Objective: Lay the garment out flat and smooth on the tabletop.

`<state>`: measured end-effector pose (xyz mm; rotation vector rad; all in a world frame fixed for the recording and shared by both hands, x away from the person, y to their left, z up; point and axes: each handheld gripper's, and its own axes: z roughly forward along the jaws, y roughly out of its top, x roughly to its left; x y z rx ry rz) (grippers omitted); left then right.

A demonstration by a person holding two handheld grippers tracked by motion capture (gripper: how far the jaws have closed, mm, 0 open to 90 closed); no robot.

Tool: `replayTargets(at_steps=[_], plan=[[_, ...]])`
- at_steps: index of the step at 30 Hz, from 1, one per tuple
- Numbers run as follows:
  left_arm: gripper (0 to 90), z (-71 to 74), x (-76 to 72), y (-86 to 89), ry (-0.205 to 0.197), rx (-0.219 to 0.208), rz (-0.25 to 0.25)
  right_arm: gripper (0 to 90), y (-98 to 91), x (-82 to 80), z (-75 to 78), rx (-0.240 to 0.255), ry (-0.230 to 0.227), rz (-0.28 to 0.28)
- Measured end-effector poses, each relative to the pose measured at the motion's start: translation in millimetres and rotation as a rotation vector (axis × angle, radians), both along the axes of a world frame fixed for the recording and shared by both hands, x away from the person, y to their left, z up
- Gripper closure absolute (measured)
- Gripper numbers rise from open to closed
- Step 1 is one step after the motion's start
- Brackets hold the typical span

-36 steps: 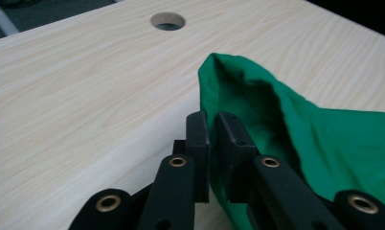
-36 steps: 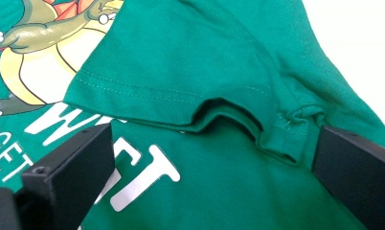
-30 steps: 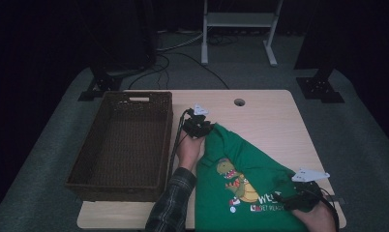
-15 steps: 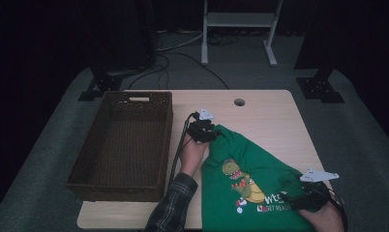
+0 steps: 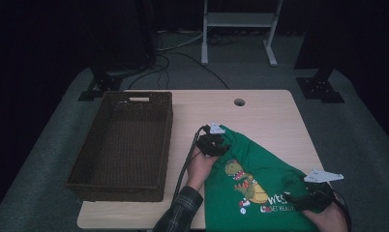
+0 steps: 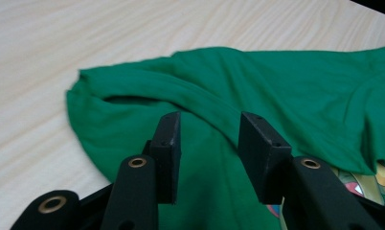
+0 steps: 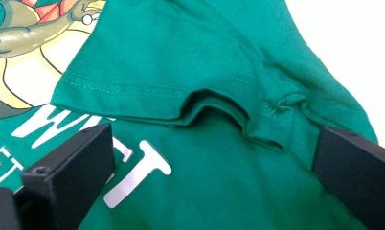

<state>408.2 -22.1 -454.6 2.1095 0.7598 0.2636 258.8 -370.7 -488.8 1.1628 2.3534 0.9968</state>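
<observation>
Green T-shirt [image 5: 260,183] spread rumpled on the counter [image 5: 260,113], one sleeve folded in; left tongs [image 6: 207,143] just opened partway, above its far corner, gripping nothing; right tongs [image 7: 214,177] gaping over the near sleeve; basket [image 5: 122,145] bare; folding hardly begun

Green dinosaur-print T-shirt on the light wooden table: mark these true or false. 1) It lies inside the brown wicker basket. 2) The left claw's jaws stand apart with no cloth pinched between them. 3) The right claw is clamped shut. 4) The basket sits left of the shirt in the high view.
1) False: the green dinosaur-print T-shirt lies on the light wooden table, beside the brown wicker basket.
2) True: the left claw has just been opening, and its jaws are above the cloth.
3) False: the right claw is wide open over the shirt's hem.
4) True.
</observation>
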Motion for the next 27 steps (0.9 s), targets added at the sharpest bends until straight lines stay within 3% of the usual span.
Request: replayTargets(at_steps=[15, 21, 27], plan=[[59.9, -22.2, -7.4, -21.0, 0.000, 0.077, -0.029, 0.0, 0.0, 0.0, -0.1, 0.000, -0.001, 0.000], [65.9, -22.5, -8.3, -21.7, -0.029, 0.102, -0.027, 0.0, 0.0, 0.0, -0.1, 0.000, -0.001, 0.000], [72.1, -23.4, -7.0, -18.2, -0.036, 0.093, -0.021, 0.0, 0.0, 0.0, -0.1, 0.000, 0.000, 0.000]])
